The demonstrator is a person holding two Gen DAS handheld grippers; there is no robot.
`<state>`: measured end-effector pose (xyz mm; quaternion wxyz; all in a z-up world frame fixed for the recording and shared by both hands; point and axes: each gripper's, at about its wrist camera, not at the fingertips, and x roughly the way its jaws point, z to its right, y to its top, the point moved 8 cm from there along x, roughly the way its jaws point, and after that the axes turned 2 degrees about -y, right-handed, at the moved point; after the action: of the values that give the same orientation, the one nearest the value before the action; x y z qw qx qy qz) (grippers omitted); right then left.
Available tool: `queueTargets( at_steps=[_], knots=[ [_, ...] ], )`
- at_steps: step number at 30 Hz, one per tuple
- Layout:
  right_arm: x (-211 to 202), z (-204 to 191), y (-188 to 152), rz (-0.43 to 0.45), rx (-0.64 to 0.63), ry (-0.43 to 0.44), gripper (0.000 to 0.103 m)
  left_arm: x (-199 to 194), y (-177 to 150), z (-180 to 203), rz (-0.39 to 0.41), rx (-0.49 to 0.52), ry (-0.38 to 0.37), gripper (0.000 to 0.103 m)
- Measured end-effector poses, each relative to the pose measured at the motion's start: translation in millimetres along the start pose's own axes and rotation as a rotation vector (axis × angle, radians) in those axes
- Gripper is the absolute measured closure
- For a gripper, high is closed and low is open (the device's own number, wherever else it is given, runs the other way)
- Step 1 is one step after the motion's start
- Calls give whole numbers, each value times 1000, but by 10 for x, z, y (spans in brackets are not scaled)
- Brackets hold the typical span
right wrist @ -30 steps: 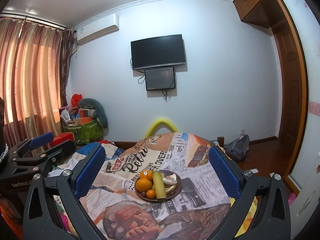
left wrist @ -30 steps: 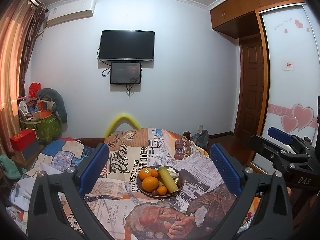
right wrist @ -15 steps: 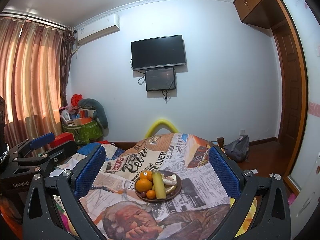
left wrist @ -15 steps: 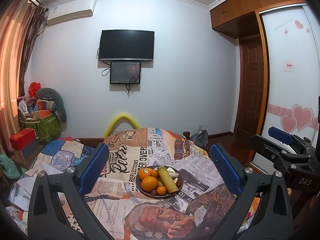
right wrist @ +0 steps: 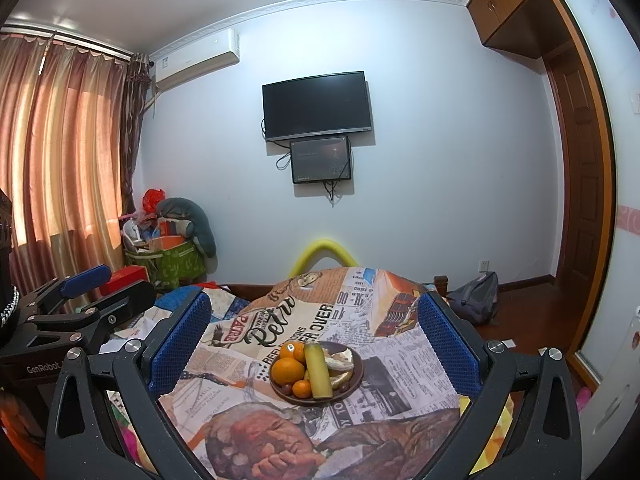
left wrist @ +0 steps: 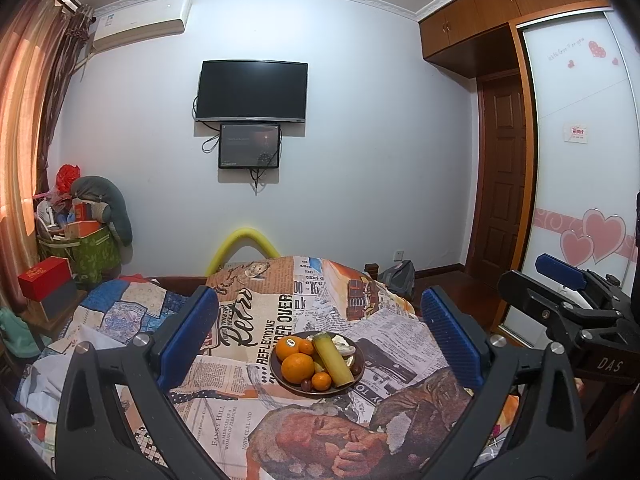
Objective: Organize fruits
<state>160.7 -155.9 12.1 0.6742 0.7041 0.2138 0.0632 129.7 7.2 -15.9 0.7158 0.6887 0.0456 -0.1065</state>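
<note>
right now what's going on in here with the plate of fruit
A person holds a hand-held gripper in each hand over a table covered with a newspaper-print cloth. Both the left hand-held gripper and the right hand-held gripper are open and empty, aimed at a brown plate. The plate holds oranges, a yellow-green stick and other fruit. Nothing is being touched yet.

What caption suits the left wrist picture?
Open left hand-held gripper facing a round brown plate of oranges on a newspaper-print tablecloth.
</note>
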Motion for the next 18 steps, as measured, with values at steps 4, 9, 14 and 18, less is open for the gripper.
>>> queueTargets(
  at_steps=[4, 9, 14, 18],
  knots=[
    [-3, -1, 0, 2, -1, 0, 0, -1, 0, 11, 3, 2, -3, 0],
    [-12, 8, 3, 3, -1, 0, 0, 7, -14, 41, -12, 12, -16, 0],
    [-17, 12, 0, 3, -1, -1, 0, 11, -23, 58, -16, 16, -23, 0],
    [-21, 31, 10, 1, -1, -2, 0, 10, -20, 50, -17, 15, -26, 0]
  ],
)
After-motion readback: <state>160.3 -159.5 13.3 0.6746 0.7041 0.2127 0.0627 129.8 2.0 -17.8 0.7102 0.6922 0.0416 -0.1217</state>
